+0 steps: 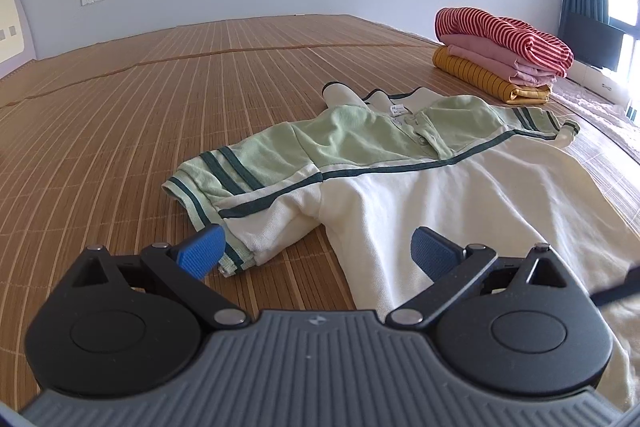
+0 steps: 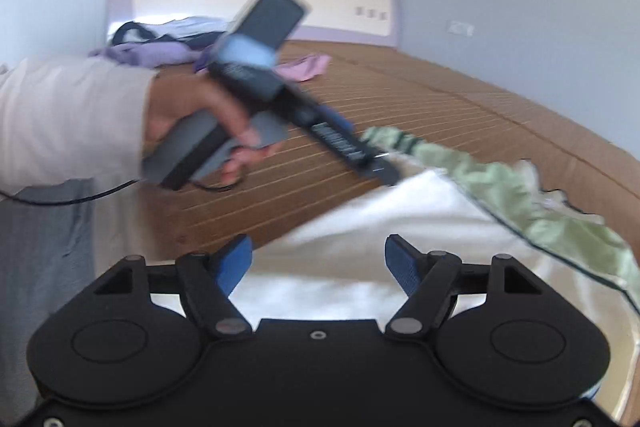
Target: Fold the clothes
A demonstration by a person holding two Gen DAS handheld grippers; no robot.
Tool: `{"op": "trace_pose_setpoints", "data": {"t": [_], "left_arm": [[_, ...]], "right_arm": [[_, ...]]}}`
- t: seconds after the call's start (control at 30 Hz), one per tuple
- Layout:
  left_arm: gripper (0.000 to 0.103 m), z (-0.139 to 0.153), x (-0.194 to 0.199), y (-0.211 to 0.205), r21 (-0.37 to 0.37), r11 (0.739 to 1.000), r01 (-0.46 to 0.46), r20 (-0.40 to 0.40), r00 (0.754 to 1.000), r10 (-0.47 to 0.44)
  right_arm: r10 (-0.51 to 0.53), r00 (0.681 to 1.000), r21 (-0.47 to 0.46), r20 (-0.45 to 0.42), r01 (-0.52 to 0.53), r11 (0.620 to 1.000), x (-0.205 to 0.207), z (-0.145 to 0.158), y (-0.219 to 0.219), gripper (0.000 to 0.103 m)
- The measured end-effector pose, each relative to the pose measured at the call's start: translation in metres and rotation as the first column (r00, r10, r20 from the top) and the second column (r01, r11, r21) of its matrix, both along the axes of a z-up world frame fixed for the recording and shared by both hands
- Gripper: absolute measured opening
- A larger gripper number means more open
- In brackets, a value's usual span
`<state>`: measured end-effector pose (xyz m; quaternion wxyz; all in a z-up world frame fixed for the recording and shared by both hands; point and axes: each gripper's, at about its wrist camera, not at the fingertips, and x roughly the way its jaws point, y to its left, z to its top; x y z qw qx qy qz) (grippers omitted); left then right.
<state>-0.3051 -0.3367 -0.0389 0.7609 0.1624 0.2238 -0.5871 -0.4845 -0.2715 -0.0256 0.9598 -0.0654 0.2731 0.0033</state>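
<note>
Left gripper (image 1: 316,253) gapes; polo shirt (image 1: 400,171) collar points away.

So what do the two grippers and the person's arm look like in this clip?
Both grippers, left gripper and right gripper, have black linkage arms on round black hubs and blue ribbed finger pads. The left body is ribbed grey; the right's looks black. The hand holding the left tool wears a pale long sleeve; a thin black cable trails below.

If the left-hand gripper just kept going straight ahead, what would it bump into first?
Most likely the polo shirt. The left gripper is open, with bare bamboo mat between its fingers and the shirt's sleeve and cream body just ahead, though depth is hard to judge.
</note>
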Motion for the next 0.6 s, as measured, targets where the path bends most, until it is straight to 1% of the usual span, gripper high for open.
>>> {"op": "trace_pose_setpoints", "data": {"t": [0.07,0.1,0.17,0.23,0.3,0.37,0.4,0.43,0.47,0.5,0.53,0.57,0.6], "left_arm": [[0.101,0.003,0.002,0.006,-0.007,1.000,0.002,-0.003,1.000,-0.002],[0.101,0.004,0.004,0.009,-0.011,1.000,0.002,-0.005,1.000,-0.003],[0.101,0.005,0.008,0.015,-0.014,1.000,-0.003,-0.012,1.000,0.003],[0.101,0.005,0.012,0.019,-0.009,1.000,-0.011,-0.025,1.000,0.011],[0.101,0.005,0.015,0.021,-0.004,1.000,-0.022,-0.040,0.999,0.022],[0.101,0.005,0.016,0.022,-0.002,1.000,-0.025,-0.052,0.998,0.025],[0.101,0.005,0.016,0.022,-0.003,1.000,-0.022,-0.052,0.998,0.022],[0.101,0.005,0.014,0.022,-0.004,1.000,-0.016,-0.048,0.999,0.016],[0.101,0.005,0.013,0.022,-0.006,1.000,-0.011,-0.043,0.999,0.010],[0.101,0.006,0.012,0.022,-0.007,1.000,-0.007,-0.037,0.999,0.007],[0.101,0.007,0.011,0.022,-0.007,1.000,-0.008,-0.027,1.000,0.007],[0.101,0.007,0.011,0.022,-0.006,1.000,-0.008,-0.020,1.000,0.008],[0.101,0.008,0.012,0.023,-0.008,1.000,-0.010,-0.017,1.000,0.009]], "right_arm": [[0.121,0.993,-0.036,-0.002,-0.121,0.992,0.000,0.001,0.018,0.074],[0.145,0.989,-0.065,0.000,-0.145,0.987,-0.001,0.002,0.024,0.074],[0.153,0.988,-0.102,0.002,-0.152,0.983,-0.005,0.000,0.023,0.074],[0.178,0.983,-0.074,-0.039,-0.181,0.981,-0.006,-0.005,0.016,0.072],[0.173,0.982,-0.056,-0.076,-0.177,0.983,-0.005,-0.011,0.011,0.071],[0.146,0.987,-0.108,-0.070,-0.153,0.982,-0.004,-0.019,0.015,0.070],[0.133,0.989,-0.135,-0.066,-0.141,0.981,-0.004,-0.022,0.017,0.067],[0.109,0.993,-0.197,-0.044,-0.116,0.974,-0.003,-0.025,0.022,0.061],[0.081,0.997,-0.267,0.007,-0.076,0.961,-0.003,-0.028,0.027,0.053],[0.056,0.998,-0.279,0.041,-0.043,0.959,-0.003,-0.026,0.029,0.035],[0.032,0.997,-0.289,0.074,-0.010,0.957,-0.003,-0.024,0.030,0.020],[0.049,0.997,-0.233,0.062,-0.033,0.972,-0.002,-0.021,0.029,0.012],[0.068,0.996,-0.173,0.050,-0.058,0.983,-0.001,-0.017,0.027,0.007]]}}
